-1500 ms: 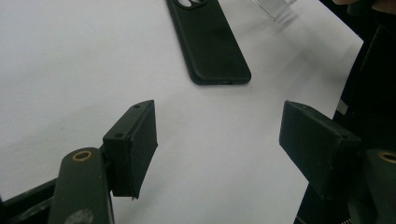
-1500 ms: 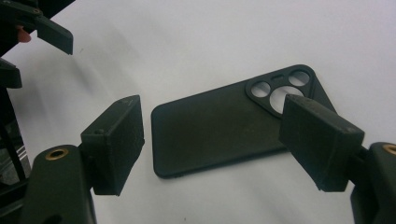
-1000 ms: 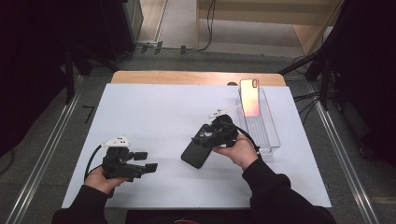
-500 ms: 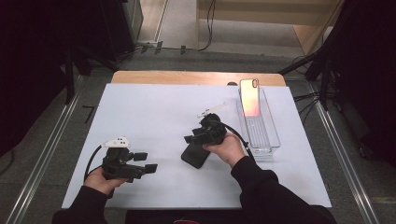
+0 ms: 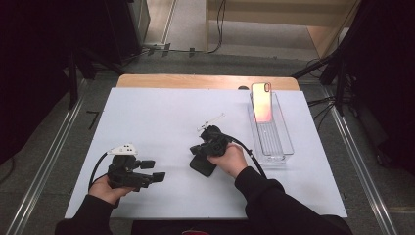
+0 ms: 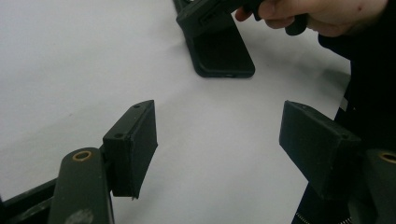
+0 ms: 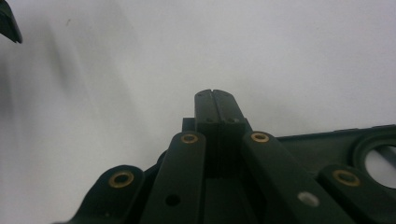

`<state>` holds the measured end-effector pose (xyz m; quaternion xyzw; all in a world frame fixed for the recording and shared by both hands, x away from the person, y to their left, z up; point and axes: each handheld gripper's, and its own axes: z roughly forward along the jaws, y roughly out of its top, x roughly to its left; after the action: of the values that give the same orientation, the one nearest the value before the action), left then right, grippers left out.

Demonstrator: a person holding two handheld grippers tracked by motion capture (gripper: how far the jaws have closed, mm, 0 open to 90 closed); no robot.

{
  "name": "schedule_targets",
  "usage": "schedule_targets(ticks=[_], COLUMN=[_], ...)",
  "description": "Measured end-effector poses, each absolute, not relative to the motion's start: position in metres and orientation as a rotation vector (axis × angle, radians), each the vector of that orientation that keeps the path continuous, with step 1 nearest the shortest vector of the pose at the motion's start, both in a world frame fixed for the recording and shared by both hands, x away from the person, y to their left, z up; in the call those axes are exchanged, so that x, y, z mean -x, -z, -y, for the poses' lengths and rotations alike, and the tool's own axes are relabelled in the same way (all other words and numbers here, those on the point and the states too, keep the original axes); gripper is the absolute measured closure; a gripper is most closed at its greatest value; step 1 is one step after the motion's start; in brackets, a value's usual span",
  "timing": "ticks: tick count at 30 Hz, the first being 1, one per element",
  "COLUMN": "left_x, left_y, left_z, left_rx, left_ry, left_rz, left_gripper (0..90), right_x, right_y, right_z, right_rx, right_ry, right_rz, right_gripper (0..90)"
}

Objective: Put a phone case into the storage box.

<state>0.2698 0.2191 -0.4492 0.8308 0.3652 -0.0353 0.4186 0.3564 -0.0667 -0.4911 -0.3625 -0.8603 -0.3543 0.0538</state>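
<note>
Your right hand-held gripper (image 5: 208, 147) sits over the far end of the black phone case (image 5: 203, 165). Its jaws have just been closing and now meet pad to pad with nothing between them, as the right gripper view shows; the case's edge and camera cutout lie just below them there. The black phone case lies flat on the white bench (image 5: 161, 117), near its middle. Your left hand-held gripper (image 5: 154, 171) is well to the left of the case, pointing toward it. Its jaws stand apart around bare bench, and in the left gripper view the case (image 6: 223, 55) lies ahead of them. To the right of the case, a clear tray (image 5: 274, 139) holds a phone (image 5: 262, 102) leaning at its far end.
</note>
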Motion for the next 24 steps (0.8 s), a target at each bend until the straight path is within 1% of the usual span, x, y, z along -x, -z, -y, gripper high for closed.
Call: schedule_targets(ticks=[5,15,24], left_x=[-0.270,-0.273,-0.276], left_y=[0.449,0.450,0.450], left_z=[-0.219,-0.216,-0.213], left_rx=[-2.089,-2.092,-2.101], left_ry=[0.088,0.096,0.102], left_rz=[-0.917,-0.907,-0.891], left_gripper=[27.9,27.9,27.9], right_x=[-0.354,-0.344,-0.333], right_y=[0.499,0.501,0.500], right_z=[0.061,0.059,0.073], right_rx=[1.077,1.024,1.030], right_ry=[1.040,1.003,0.976], right_rz=[2.618,2.614,2.603], right_gripper=[87.4,87.5,87.4])
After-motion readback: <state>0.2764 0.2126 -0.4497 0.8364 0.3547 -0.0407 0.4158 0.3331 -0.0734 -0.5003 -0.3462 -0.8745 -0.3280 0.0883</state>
